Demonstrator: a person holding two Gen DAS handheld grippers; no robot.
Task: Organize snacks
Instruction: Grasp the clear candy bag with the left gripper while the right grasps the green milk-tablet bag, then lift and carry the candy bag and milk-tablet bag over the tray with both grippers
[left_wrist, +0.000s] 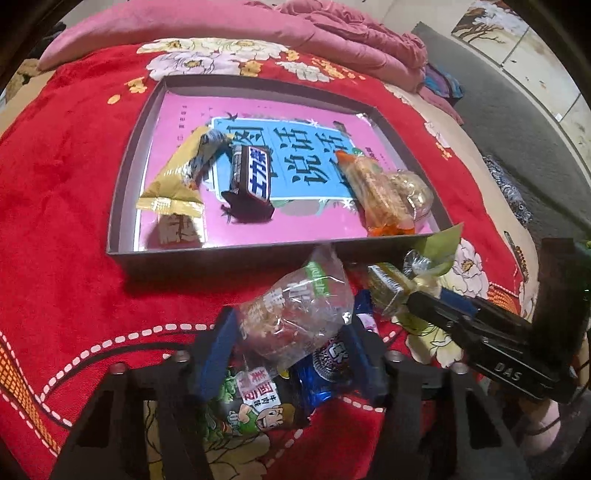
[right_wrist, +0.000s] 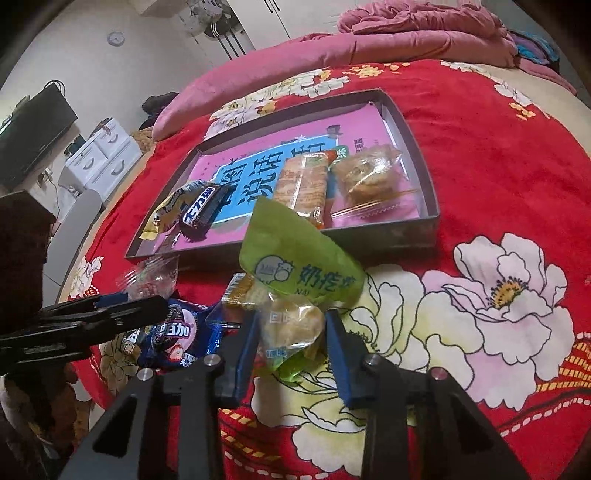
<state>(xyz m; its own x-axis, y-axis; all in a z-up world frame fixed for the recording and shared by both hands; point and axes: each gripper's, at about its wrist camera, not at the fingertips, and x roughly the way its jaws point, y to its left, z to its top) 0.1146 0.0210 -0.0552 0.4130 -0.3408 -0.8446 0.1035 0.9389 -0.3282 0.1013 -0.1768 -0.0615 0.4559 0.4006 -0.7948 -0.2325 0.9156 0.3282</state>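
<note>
The right gripper (right_wrist: 291, 350) has its blue fingers (right_wrist: 246, 350) clamped on a green snack packet (right_wrist: 295, 280): the clear lower end with a pale, lumpy snack sits pinched between the pads, and the green printed top stands up above them toward the tray. In the left wrist view the same packet (left_wrist: 417, 273) juts from the right gripper's (left_wrist: 415, 299) dark tip, just in front of the tray's near wall.

The left gripper (left_wrist: 291, 354) stands partly open around a clear crinkled bag (left_wrist: 295, 314) of reddish and pale pieces. The bag lies between the fingers (left_wrist: 216, 350), but whether the pads press on it is hard to tell, since the plastic bulges over them.

Under that bag lie a blue cookie packet (left_wrist: 328, 365) and a cartoon-printed packet (left_wrist: 255, 406), both partly hidden by the fingers and the bag.

The grey tray (left_wrist: 122, 206) rests on a red flowered blanket (left_wrist: 55, 184) on the bed, beyond both grippers. It holds a gold wafer packet (left_wrist: 177, 177), a dark chocolate bar (left_wrist: 251, 177), an orange-ended cracker pack (left_wrist: 380, 195) and a clear pastry bag (left_wrist: 413, 192), all on a pink and blue printed liner (left_wrist: 306, 162). Its large characters are partly covered by the snacks.
</note>
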